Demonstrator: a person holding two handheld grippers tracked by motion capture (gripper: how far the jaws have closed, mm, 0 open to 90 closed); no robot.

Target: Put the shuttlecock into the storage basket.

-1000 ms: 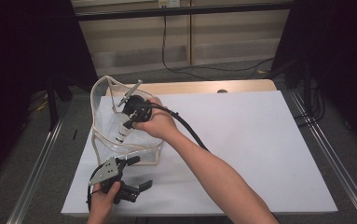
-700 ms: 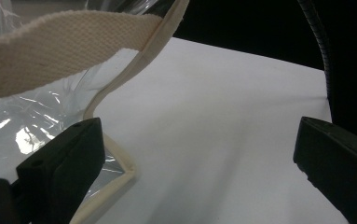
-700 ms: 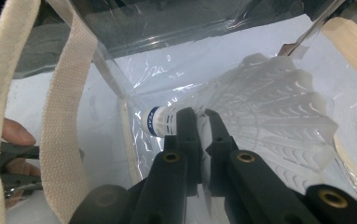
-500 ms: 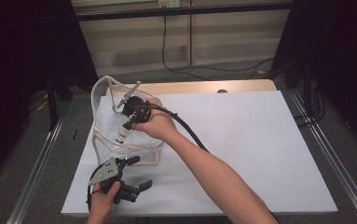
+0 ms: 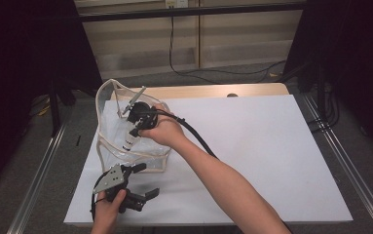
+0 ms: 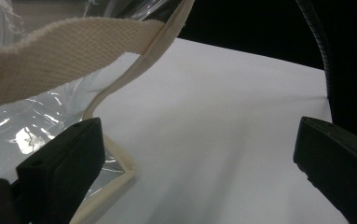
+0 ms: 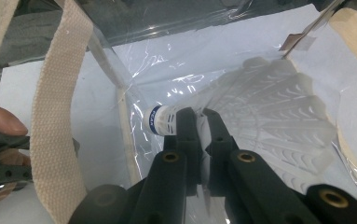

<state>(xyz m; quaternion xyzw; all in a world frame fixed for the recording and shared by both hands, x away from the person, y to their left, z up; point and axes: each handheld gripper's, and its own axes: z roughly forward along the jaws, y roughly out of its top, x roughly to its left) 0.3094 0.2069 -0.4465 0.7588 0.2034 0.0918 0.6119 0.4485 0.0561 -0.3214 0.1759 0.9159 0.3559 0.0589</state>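
**Shuttlecock gripped inside the clear bag**

Going left to right in the high view, we first meet the left gripper (image 5: pixel 142 187) at the near left of the white table (image 5: pixel 271 146), just in front of the transparent bag (image 5: pixel 111 141). In the left gripper view its 2 black jaws stand wide apart with only bare tabletop between them; the left one lies beside the bag's cream-edged corner (image 6: pixel 120 163), and a cream webbing strap (image 6: pixel 59 56) crosses above.

Next comes the bag itself, standing open at the table's left side, its plastic walls and 2nd strap (image 7: pixel 57 116) crowding the way in. The right gripper (image 7: pixel 195 122) reaches down into it, and we see its jaws closed on the shuttlecock (image 7: pixel 260 121) at the neck, just behind the cork.

The shuttlecock lies tilted, its long axis running across the right gripper view: the white cork with a blue band (image 7: pixel 160 119) points left, the feather skirt fans out to the right.

Glare and creases in the plastic blur the skirt's far edge, and we cannot read the band's lettering. In the high view the hand covers most of the right gripper (image 5: pixel 138 119).
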